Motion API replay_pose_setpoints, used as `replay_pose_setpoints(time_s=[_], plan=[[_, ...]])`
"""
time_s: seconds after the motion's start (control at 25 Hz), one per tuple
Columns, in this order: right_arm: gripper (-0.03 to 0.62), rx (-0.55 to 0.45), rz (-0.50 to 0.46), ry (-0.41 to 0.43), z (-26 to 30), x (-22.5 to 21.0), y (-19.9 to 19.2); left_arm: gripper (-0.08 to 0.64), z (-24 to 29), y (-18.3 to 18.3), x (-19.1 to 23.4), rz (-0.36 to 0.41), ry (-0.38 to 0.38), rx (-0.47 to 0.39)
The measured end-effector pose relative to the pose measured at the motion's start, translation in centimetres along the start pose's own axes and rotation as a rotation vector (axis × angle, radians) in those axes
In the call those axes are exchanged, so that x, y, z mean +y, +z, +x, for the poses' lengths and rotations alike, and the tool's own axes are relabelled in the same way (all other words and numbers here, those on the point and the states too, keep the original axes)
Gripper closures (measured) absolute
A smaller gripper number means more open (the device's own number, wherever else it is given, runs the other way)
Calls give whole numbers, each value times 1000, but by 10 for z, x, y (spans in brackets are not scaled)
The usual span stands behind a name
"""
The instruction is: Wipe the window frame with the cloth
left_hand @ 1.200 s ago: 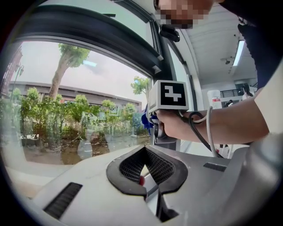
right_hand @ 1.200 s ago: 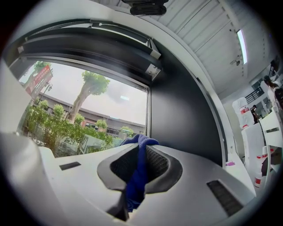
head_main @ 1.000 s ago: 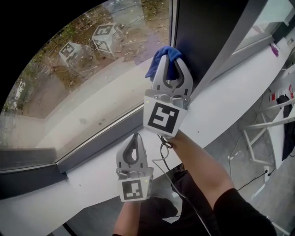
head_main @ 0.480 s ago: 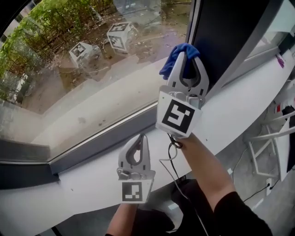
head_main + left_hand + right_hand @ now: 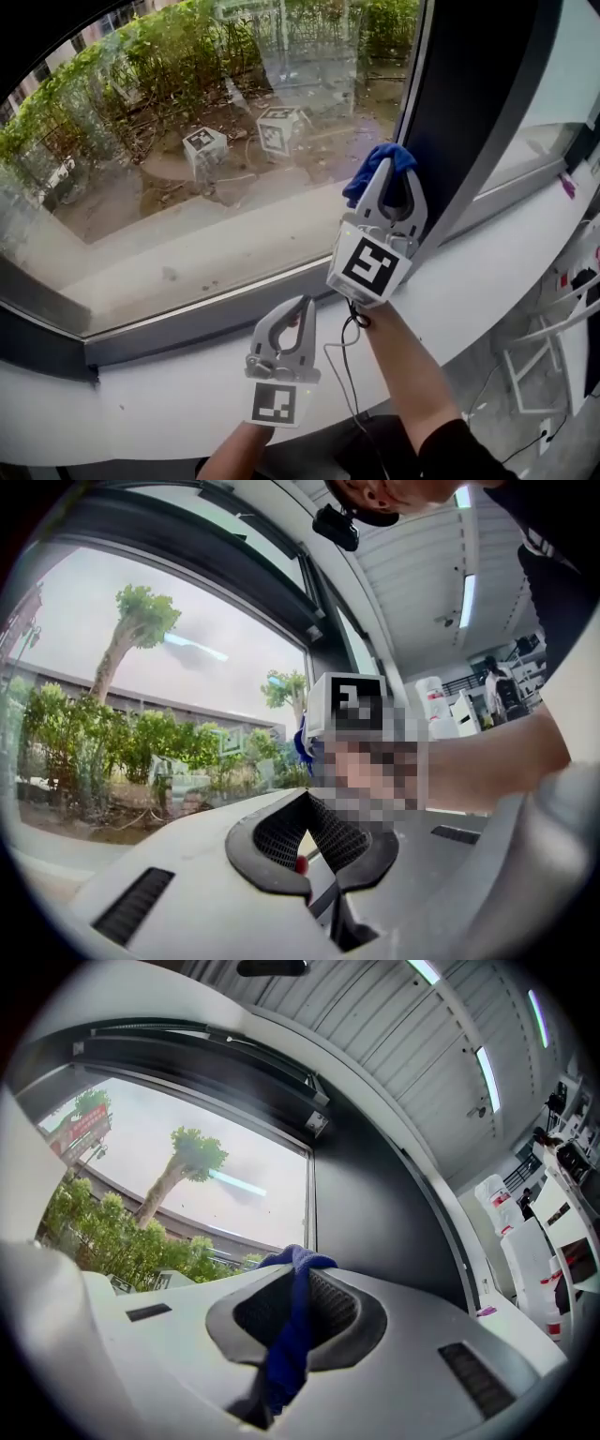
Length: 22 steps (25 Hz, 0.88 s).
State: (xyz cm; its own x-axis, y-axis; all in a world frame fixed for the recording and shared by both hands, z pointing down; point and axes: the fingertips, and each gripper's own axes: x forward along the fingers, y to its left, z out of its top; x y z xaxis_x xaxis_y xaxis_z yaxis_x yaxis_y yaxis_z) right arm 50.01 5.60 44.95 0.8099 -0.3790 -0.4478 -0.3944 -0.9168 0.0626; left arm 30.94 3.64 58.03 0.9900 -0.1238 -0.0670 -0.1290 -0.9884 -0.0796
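My right gripper (image 5: 388, 176) is shut on a blue cloth (image 5: 378, 161), which bunches out past its tips. The cloth rests against the dark upright window frame (image 5: 459, 103), at its edge next to the glass. In the right gripper view the cloth (image 5: 286, 1354) hangs down between the jaws of the right gripper (image 5: 298, 1265), with the dark frame (image 5: 375, 1213) just beyond. My left gripper (image 5: 302, 307) hovers lower, over the white sill (image 5: 169, 394), shut with nothing in it. The left gripper (image 5: 306, 797) looks toward the right gripper's marker cube (image 5: 345, 701).
The large window pane (image 5: 187, 216) reflects both marker cubes. A dark lower frame rail (image 5: 187, 323) runs along the sill. A cable (image 5: 345, 352) hangs below the right gripper. White furniture legs (image 5: 539, 375) stand on the floor at right.
The head view has tilted up, showing more greenery outside. The right gripper keeps the cloth on the dark upright frame; the left gripper has barely moved.
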Motion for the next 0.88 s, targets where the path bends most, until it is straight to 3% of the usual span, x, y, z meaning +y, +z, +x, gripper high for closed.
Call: replay_pose_setpoints(time_s=[0.12, 0.36, 0.68, 0.88], plan=[[569, 10, 9, -9, -3, -3, -3, 555, -2, -6, 3, 6, -10, -10], [569, 0, -21, 5, -5, 2, -8, 555, -10, -13, 12, 1, 41, -51], [569, 12, -24, 33, -16, 5, -28, 555, -12, -34, 32, 8, 111, -15], [569, 45, -45, 40, -22, 6, -41, 555, -17, -44, 30, 13, 109, 10]])
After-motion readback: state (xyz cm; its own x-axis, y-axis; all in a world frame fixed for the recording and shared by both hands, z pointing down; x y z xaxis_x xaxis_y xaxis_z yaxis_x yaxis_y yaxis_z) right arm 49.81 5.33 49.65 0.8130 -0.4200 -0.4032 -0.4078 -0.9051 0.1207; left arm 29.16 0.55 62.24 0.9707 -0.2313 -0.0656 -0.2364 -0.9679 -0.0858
